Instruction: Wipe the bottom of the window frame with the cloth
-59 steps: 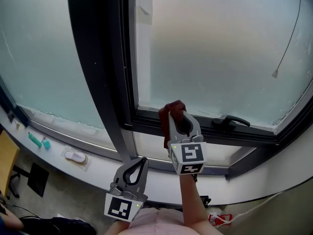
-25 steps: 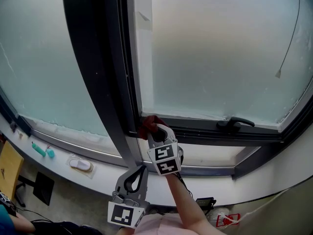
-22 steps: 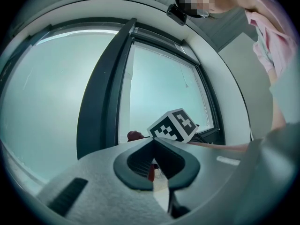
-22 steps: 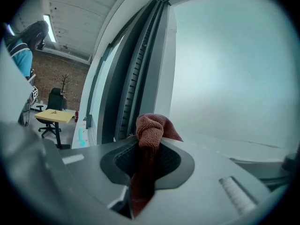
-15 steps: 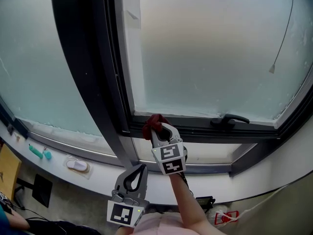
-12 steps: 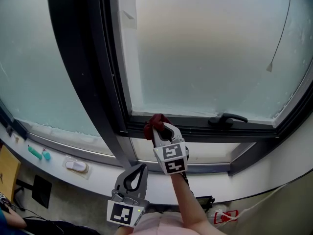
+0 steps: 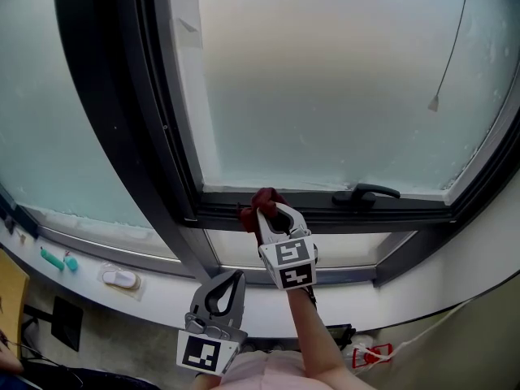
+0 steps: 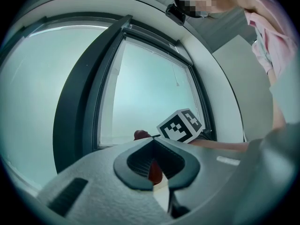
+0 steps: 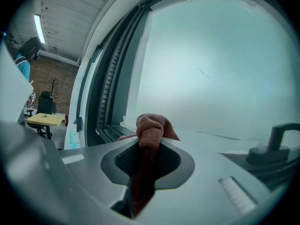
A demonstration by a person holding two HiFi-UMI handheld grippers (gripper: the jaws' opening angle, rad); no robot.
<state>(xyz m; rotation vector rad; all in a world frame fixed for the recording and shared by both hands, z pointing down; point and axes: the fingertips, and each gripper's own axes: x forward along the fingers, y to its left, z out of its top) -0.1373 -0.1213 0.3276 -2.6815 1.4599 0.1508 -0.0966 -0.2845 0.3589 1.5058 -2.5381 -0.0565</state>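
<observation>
- Hanging low, the left gripper is shut tight on nothing.
- Higher up, the right gripper pinches the red cloth, pressed on the window frame bottom near the left corner.
- Wiping seems under way; next, slide right toward the handle.
- Only the right gripper view shows the cloth's bunched top.

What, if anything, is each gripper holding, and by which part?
The right gripper clamps the reddish-brown cloth just below its bunched end; the left gripper holds nothing.
</observation>
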